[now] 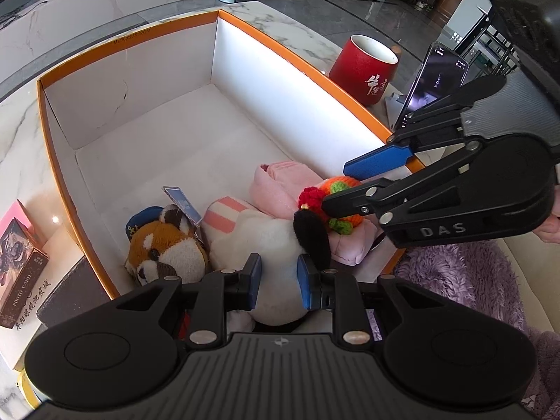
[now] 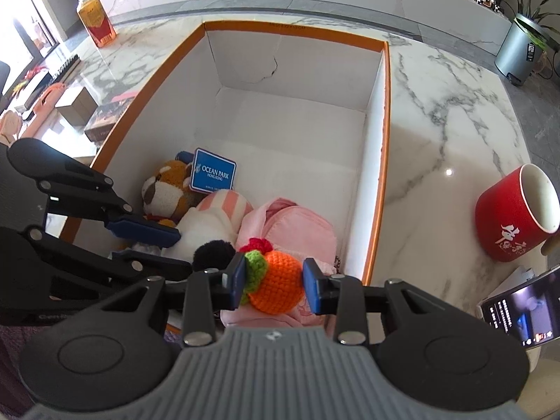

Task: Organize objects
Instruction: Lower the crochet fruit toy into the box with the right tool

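The crocheted orange (image 2: 278,287), with green leaves and a red tuft, sits between the jaws of the right gripper (image 2: 273,285). The left pad touches its leafy side; the right pad stands just off the orange side, so the jaws are partly open and whether they grip it I cannot tell. The orange lies on top of a pink bag (image 2: 297,224) at the near right corner of the box (image 2: 385,112), close to the box's right wall.

Just left of the bag lies a white plush toy (image 2: 206,227) with pink stripes and a black ear, touching the bag. Beyond it, at the near left of the box, a brown and white plush animal (image 2: 164,189) carries a blue tag (image 2: 214,174) reading OCEAN PARK. The far half of the box floor is bare white.

The left gripper (image 1: 279,273) hangs over the white plush toy (image 1: 266,245), jaws partly open, pads on either side of the body without clear contact; it has hold of nothing that I can make out.

The orange-rimmed box stands on a marble tabletop (image 2: 455,112). Near the tabletop's right edge stands a red mug (image 2: 507,217), and beside it a phone (image 2: 521,311) with a lit screen. At the left of the box lie card boxes (image 1: 21,262).
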The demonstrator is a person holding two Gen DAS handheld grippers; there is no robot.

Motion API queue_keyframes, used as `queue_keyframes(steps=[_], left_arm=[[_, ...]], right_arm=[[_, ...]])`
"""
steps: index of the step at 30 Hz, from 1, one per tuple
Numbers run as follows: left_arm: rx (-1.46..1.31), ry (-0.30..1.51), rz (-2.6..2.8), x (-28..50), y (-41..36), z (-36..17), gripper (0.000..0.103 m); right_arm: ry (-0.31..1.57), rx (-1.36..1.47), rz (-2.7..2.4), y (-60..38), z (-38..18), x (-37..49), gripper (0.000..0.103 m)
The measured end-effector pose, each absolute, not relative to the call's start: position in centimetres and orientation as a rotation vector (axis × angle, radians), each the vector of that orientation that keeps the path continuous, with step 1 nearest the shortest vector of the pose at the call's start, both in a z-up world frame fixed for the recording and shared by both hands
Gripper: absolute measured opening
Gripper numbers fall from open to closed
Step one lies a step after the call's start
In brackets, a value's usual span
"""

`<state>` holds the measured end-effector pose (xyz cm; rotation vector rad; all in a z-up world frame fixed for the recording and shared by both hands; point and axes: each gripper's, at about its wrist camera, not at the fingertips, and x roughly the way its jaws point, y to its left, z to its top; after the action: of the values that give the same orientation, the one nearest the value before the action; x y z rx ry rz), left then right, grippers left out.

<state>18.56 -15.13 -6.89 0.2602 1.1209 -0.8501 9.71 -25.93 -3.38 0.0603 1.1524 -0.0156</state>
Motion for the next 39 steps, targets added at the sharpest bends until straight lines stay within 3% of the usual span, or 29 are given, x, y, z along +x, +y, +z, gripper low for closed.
queue_keyframes(steps=[9, 28, 39], left_arm=[[0.261, 1.124, -0.855, 18.6, -14.8, -7.0, 0.027], [0.202, 1.16, -0.909, 19.7, -13.5, -7.3, 0.025], [0.181, 1.131, -0.897, 19.7, -12.8, -6.9, 0.024]], right_arm=[[1.222, -0.147, 0.098, -24.3, -4.8, 10.9, 0.037], [1.571, -0.414, 0.442, -23.1, -7.9, 16.9, 0.038], [1.571, -0.444, 0.401, -22.3, -9.2, 16.3, 0.048]])
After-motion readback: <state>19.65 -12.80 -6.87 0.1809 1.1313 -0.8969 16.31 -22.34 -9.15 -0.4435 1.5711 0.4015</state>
